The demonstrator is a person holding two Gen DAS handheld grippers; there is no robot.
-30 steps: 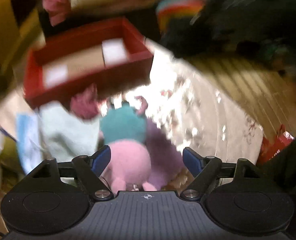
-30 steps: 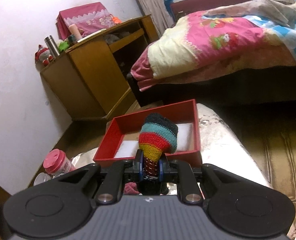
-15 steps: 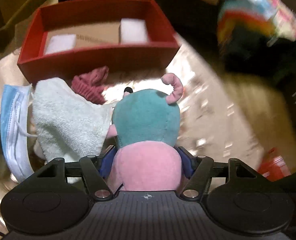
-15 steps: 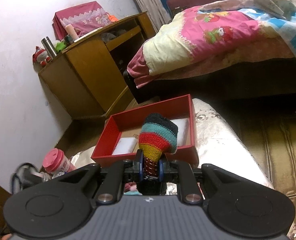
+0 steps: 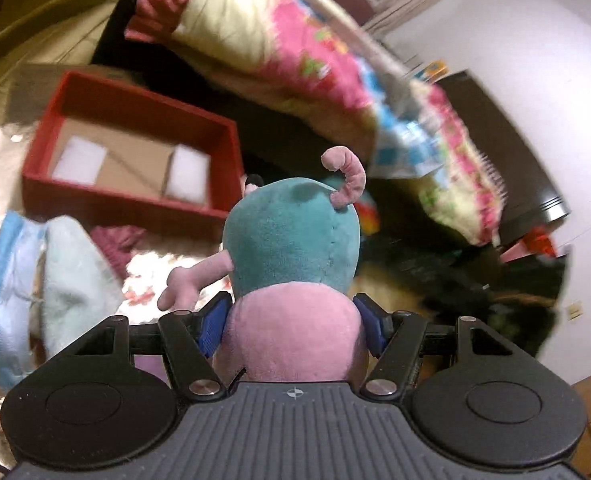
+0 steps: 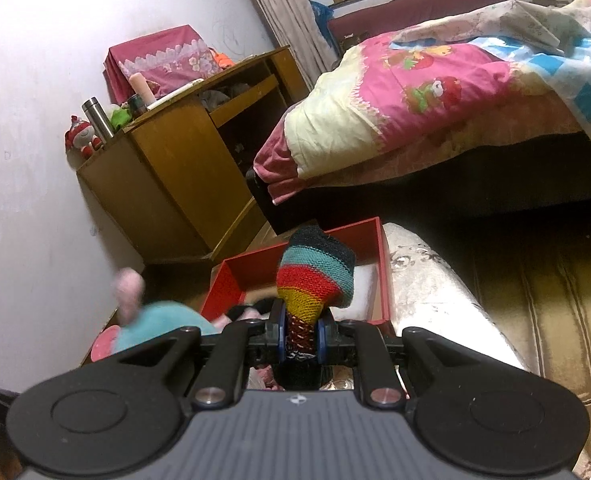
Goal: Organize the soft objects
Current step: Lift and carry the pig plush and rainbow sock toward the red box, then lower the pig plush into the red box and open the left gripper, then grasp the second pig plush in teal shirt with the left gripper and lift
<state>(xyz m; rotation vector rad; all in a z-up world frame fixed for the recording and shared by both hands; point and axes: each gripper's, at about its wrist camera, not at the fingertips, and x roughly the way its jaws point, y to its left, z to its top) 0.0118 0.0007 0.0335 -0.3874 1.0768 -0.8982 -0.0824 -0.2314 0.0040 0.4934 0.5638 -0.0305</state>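
Over at the left edge of the shiny floral-covered surface (image 5: pixel 163 276), a pale blue face mask (image 5: pixel 3 292) and a mint towel (image 5: pixel 75 276) are lying in a heap, with a maroon knit thing (image 5: pixel 115 236) tucked just beside the red box (image 5: pixel 135 200). That box is sitting near the far edge and, as far as I can see, is only holding two white pads (image 5: pixel 187 174) on cardboard.

Moving right, the left gripper (image 5: pixel 291 324) is squeezing the plush toy (image 5: pixel 295 240) around its pink lower half, teal body and curly pink tail (image 5: pixel 349 176) sticking up clear of the surface. It's obviously light and squishy, so the fat pink end is probably the best place to pinch; the thin arm or tail would likely just flop.

Further right, the right gripper (image 6: pixel 301 330) is clamped fully down on the cuff of the striped knit sock (image 6: pixel 315 276), holding it in front of the box. It's thin, stretchy and limp, so it'll probably dangle and could snag on the box rim. The bed with the pink quilt (image 6: pixel 435 92) is sitting behind everything.
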